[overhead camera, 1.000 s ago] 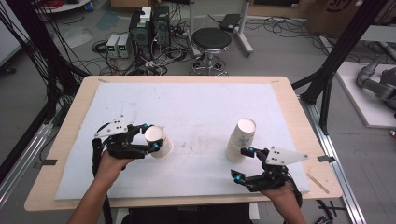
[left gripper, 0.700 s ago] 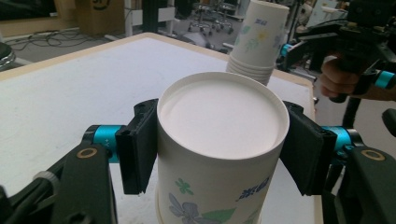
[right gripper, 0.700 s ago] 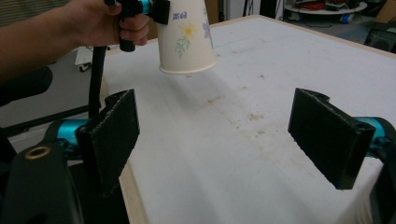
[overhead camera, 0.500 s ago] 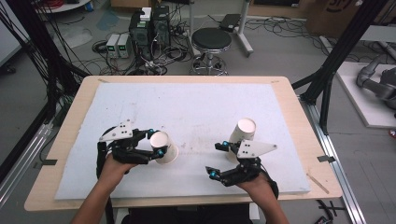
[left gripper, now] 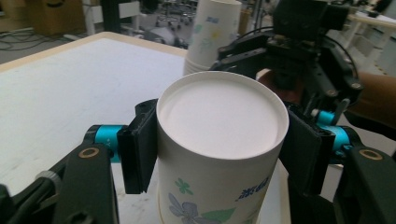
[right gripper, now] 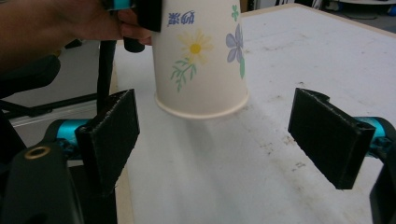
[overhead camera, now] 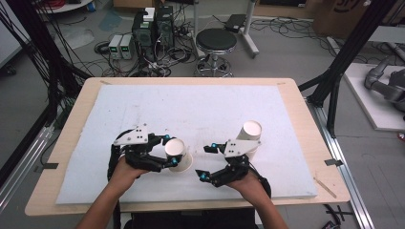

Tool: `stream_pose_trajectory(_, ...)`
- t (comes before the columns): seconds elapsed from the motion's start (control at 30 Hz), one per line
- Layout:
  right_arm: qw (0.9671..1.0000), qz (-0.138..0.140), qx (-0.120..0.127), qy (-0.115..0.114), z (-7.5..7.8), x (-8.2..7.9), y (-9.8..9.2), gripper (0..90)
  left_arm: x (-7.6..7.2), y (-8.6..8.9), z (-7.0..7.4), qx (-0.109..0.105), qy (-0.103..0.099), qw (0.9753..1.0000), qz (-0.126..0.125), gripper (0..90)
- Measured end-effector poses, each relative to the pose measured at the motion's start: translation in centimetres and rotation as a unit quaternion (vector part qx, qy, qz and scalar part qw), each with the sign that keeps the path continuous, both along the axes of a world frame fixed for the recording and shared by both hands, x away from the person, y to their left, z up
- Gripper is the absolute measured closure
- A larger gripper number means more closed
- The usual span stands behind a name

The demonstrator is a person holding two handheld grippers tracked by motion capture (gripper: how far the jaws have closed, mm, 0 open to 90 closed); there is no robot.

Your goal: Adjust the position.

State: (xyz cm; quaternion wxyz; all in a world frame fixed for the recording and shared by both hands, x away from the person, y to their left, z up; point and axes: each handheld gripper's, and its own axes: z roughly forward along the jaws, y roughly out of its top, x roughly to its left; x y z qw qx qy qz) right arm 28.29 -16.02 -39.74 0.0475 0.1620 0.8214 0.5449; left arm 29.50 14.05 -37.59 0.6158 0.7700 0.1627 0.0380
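Note:
An upside-down white paper cup (overhead camera: 177,151) printed with flowers stands at the front middle of the white mat (overhead camera: 200,105). My left gripper (overhead camera: 172,150) is shut on it, one pad on each side of its upper part (left gripper: 217,140). My right gripper (overhead camera: 206,162) is open just to the right of that cup, its jaws pointing left at it with nothing between them. In the right gripper view the flowered cup (right gripper: 201,60) stands a little beyond the open pads (right gripper: 112,135). A second upside-down cup (overhead camera: 250,136), or a stack of them (left gripper: 211,32), stands behind the right gripper.
The white mat covers a wooden table (overhead camera: 305,129). Beyond the far edge are a round stool (overhead camera: 216,43), computer boxes (overhead camera: 152,28) and tangled cables on the floor. Black frame legs (overhead camera: 334,81) rise at both sides.
My right gripper has swung left, away from the second cup and toward the cup in the left gripper. The left gripper has carried its cup a little to the right.

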Motion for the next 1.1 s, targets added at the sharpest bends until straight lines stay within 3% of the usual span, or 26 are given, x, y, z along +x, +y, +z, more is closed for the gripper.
stream_pose_trajectory(0.53,0.9988,0.046,-0.011,0.01,-1.1,0.6,3.1,16.7,-0.3,-1.5,-0.3,-0.003,0.004,0.9992,-0.041,35.8)
stream_pose_trajectory(0.77,0.9985,0.051,-0.011,0.017,-1.5,0.8,3.7,16.8,-0.3,-1.7,-0.3,-0.019,0.006,0.9987,-0.047,35.8)
stream_pose_trajectory(0.93,0.9978,0.062,0.004,0.024,-1.8,1.2,3.6,25.0,-0.3,-1.7,-0.3,-0.023,0.005,0.9986,-0.046,36.1)
stream_pose_trajectory(1.1,0.9978,0.064,-0.005,0.016,-1.5,1.2,3.6,30.9,-0.4,-1.7,-0.2,-0.02,0.001,0.9988,-0.045,36.2)
